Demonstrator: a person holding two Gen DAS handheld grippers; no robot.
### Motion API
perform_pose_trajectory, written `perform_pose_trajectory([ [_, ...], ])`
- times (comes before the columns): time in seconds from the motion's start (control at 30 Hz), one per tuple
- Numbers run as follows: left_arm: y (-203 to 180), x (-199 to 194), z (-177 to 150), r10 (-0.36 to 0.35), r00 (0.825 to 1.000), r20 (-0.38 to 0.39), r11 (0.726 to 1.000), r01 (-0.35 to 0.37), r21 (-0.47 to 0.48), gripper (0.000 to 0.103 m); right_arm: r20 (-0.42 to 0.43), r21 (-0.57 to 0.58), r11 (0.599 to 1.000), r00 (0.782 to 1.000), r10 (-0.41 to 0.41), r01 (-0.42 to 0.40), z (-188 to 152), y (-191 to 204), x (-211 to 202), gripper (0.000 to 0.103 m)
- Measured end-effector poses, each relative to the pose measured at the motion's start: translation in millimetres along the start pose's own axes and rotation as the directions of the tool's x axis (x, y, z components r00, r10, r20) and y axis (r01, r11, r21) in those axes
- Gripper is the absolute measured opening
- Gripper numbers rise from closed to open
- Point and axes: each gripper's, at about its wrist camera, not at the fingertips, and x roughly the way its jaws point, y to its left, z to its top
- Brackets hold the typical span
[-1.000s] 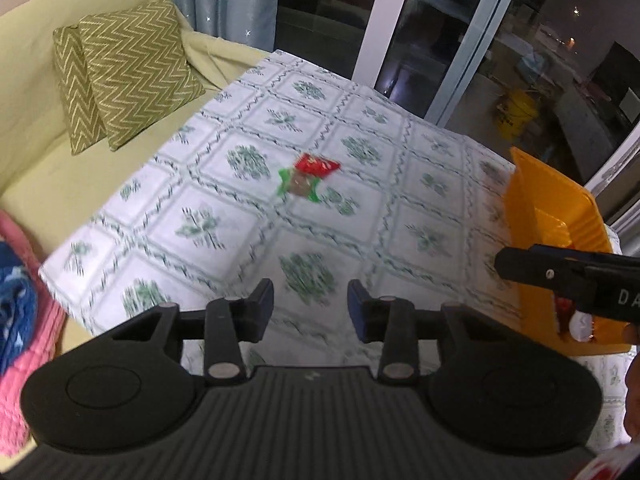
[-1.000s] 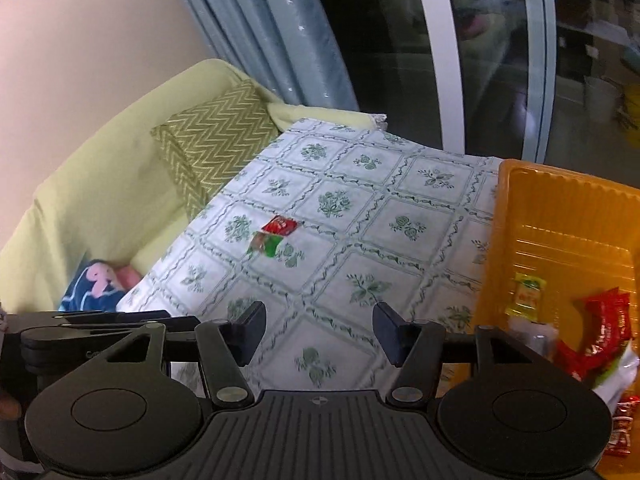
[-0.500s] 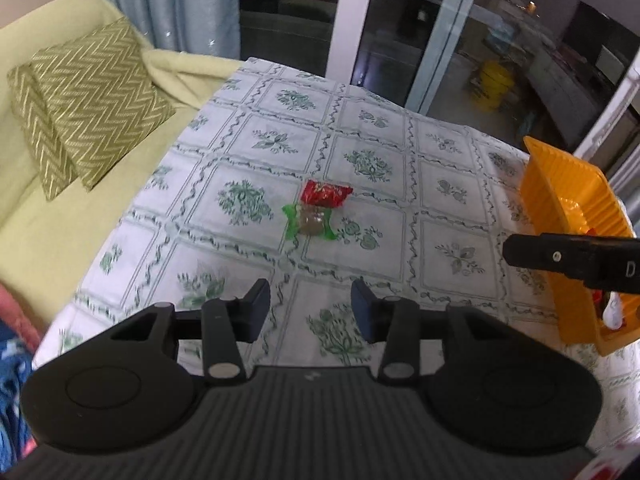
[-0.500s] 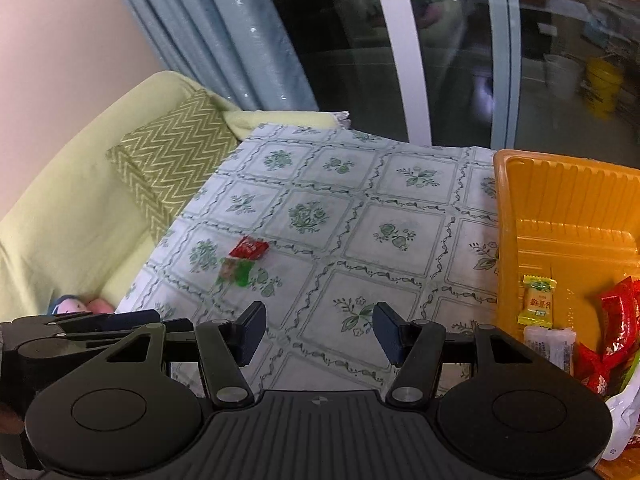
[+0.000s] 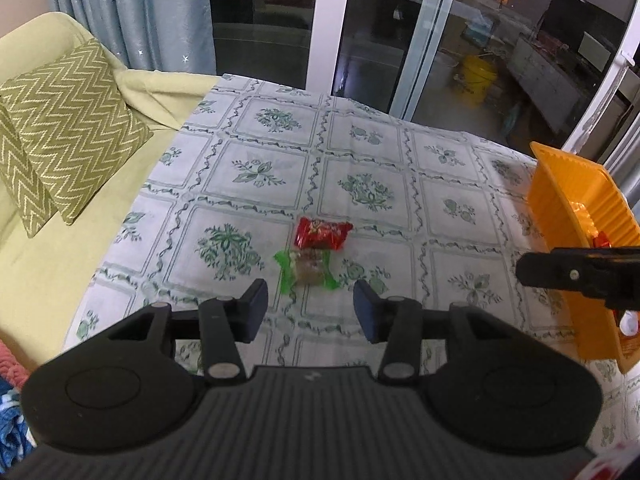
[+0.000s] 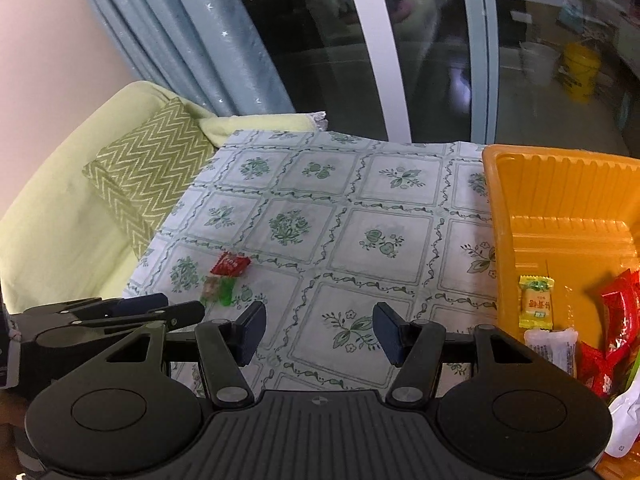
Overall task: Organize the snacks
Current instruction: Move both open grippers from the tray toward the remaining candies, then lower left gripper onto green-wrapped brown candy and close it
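Observation:
A red snack packet (image 5: 321, 233) and a green-edged clear snack packet (image 5: 309, 271) lie side by side on the patterned tablecloth (image 5: 360, 152). My left gripper (image 5: 310, 308) is open and empty, just short of the green packet. Both packets also show in the right wrist view, the red one (image 6: 230, 264) and the green one (image 6: 218, 290). My right gripper (image 6: 320, 330) is open and empty over the cloth, beside an orange tray (image 6: 560, 208) that holds a yellow packet (image 6: 535, 301), a white packet (image 6: 554, 346) and red packets (image 6: 618, 316). The right gripper's finger (image 5: 580, 274) crosses the tray (image 5: 576, 200) in the left view.
A pale green sofa (image 5: 48, 248) with zigzag cushions (image 5: 68, 132) runs along the table's left side. Glass sliding doors (image 5: 380, 32) and a blue-grey curtain (image 6: 192, 40) stand behind the table. A yellow bucket (image 5: 478, 80) stands beyond the glass.
My left gripper has moved forward toward the two packets, which now sit much closer to its fingers. My right gripper has shifted a little, still open beside the tray.

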Motion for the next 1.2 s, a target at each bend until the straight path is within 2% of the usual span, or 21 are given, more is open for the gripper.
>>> perform_pose_trajectory([
  [0.17, -3, 13, 6, -0.012, 1.0, 0.004, 1.0, 0.012, 0.025, 0.043, -0.005, 0.022, 1.0, 1.0, -0.016, 0.016, 1, -2, 4, 0.059],
  [0.43, -5, 35, 6, 0.018, 1.0, 0.006, 0.997, -0.019, 0.076, 0.042, -0.018, 0.051, 0.998, 0.999, -0.031, 0.032, 2, -5, 10, 0.059],
  [0.83, 0, 44, 5, 0.018, 1.0, -0.002, 0.997, -0.018, 0.07, 0.036, -0.036, 0.058, 0.997, 0.998, -0.042, 0.044, 4, -4, 16, 0.059],
  [1.0, 2, 45, 8, 0.008, 1.0, -0.004, 0.998, -0.008, 0.059, 0.029, -0.04, 0.051, 0.998, 0.998, -0.042, 0.044, 6, -1, 19, 0.059],
  [1.2, 3, 45, 8, 0.002, 1.0, -0.005, 0.998, -0.002, 0.06, 0.028, -0.041, 0.046, 0.998, 0.998, -0.04, 0.042, 8, 0, 20, 0.059],
])
